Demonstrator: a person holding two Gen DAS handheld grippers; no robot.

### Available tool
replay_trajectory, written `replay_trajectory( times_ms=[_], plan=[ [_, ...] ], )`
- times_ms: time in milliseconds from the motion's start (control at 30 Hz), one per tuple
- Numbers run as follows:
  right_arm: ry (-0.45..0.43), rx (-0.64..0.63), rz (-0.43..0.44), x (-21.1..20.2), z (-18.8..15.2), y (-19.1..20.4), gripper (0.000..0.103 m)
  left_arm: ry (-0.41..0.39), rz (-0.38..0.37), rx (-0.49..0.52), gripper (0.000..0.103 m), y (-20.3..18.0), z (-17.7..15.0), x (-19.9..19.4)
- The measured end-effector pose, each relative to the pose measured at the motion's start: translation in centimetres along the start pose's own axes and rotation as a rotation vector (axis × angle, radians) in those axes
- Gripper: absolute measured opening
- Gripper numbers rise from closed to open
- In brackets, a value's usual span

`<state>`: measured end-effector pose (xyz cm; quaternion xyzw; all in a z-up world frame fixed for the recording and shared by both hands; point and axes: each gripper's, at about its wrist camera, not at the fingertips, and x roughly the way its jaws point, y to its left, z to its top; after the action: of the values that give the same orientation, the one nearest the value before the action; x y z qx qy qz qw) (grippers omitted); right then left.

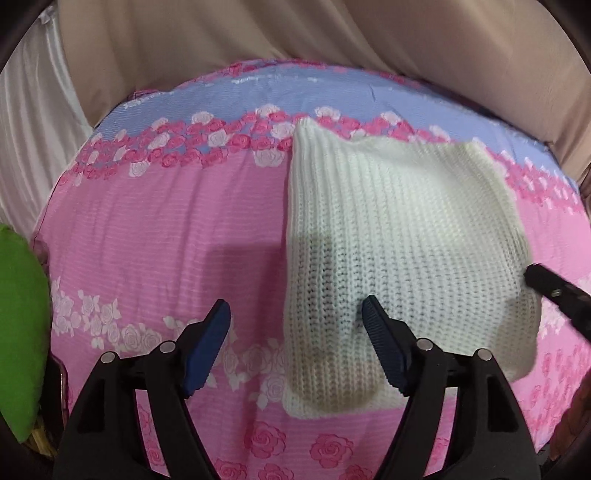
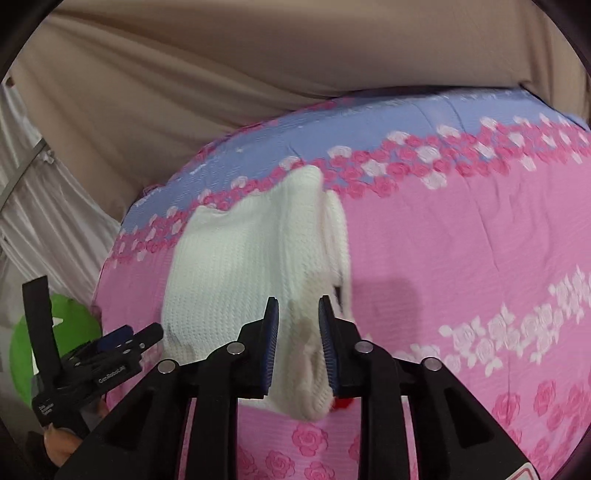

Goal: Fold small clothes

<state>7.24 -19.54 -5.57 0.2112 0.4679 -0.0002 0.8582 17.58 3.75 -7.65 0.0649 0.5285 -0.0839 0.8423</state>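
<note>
partly folded white ribbed knit (image 1: 388,236)

Surface here is a bed with a pink bedspread (image 1: 155,229) covered in rose print, 1 band of white and pink roses running across the far part and a blue-lavender strip (image 1: 258,92) along the far edge. Behind it hangs a big beige cloth backdrop (image 1: 258,33), pretty wrinkled. Off to the left there's a white pleated curtain (image 1: 33,147), and a bright green rounded thing (image 1: 18,332) sits at the left edge, can't tell what it is. Light's soft, with faint shadows on the bedspread.
</note>
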Motion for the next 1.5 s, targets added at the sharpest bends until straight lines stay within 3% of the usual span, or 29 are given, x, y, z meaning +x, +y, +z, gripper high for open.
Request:
replay_trajectory(
  times_ms=[100, 167, 433, 667, 800, 900, 933, 967, 1000, 1100, 1233, 1367, 1400, 1500],
  plan=[
    [0.110, -0.074, -0.134, 5.1, -0.1, -0.2, 0.016, 0.005, -0.005, -0.004, 0.073, -0.2, 0.0, 0.5],
    [0.082, -0.119, -0.168, 5.2, -0.8, -0.5, 0.016, -0.002, 0.014, 0.012, 0.073, -0.5, 0.2, -0.1],
    [-0.011, -0.043, -0.083, -3.0, -1.1, 0.6, 0.016, -0.059, 0.034, 0.017, 0.071, -2.0, -0.9, -3.8],
    [-0.023, -0.083, -0.028, -3.2, 0.8, 1.8, 0.017, -0.057, 0.066, -0.044, 0.072, -0.6, -1.0, -4.1],
    [0.029, -0.068, -0.012, -0.1, 2.6, 1.1, 0.017, 0.023, 0.115, -0.053, 0.072, 1.1, -1.2, -0.8],
    [0.161, -0.080, -0.146, 5.8, 1.5, -1.0, 0.017, 0.064, 0.102, -0.048, 0.073, 1.6, -1.8, 1.1],
    [0.146, -0.078, -0.147, 6.6, 0.9, -1.7, 0.017, 0.057, 0.107, -0.040, 0.073, 1.6, -1.8, 0.9],
    [0.135, -0.056, -0.136, 6.4, 0.9, -2.2, 0.028, 0.046, 0.110, -0.035, 0.073, 1.5, -1.8, 0.4],
    [0.145, -0.017, -0.114, 6.0, 1.0, -2.5, 0.031, 0.035, 0.111, -0.035, 0.073, 1.4, -1.8, -0.2],
    [0.074, 0.048, -0.073, 1.9, 1.0, -2.2, 0.027, -0.017, 0.107, -0.036, 0.074, 0.6, -1.9, -2.7],
    [-0.025, -0.004, -0.126, -3.9, -0.9, -1.0, 0.027, -0.138, 0.083, -0.016, 0.092, -2.5, -2.4, -6.7],
    [-0.093, -0.036, -0.218, -7.6, -3.6, -0.6, 0.032, -0.220, 0.085, 0.036, 0.095, -6.2, -3.2, -9.1],
    [-0.106, -0.031, -0.239, -8.2, -4.1, -0.9, 0.037, -0.231, 0.084, 0.036, 0.095, -6.6, -3.3, -9.4],
    [-0.128, 0.008, -0.261, -9.4, -5.7, -1.8, 0.039, -0.237, 0.066, 0.015, 0.096, -8.0, -4.2, -9.8]
  ],
)
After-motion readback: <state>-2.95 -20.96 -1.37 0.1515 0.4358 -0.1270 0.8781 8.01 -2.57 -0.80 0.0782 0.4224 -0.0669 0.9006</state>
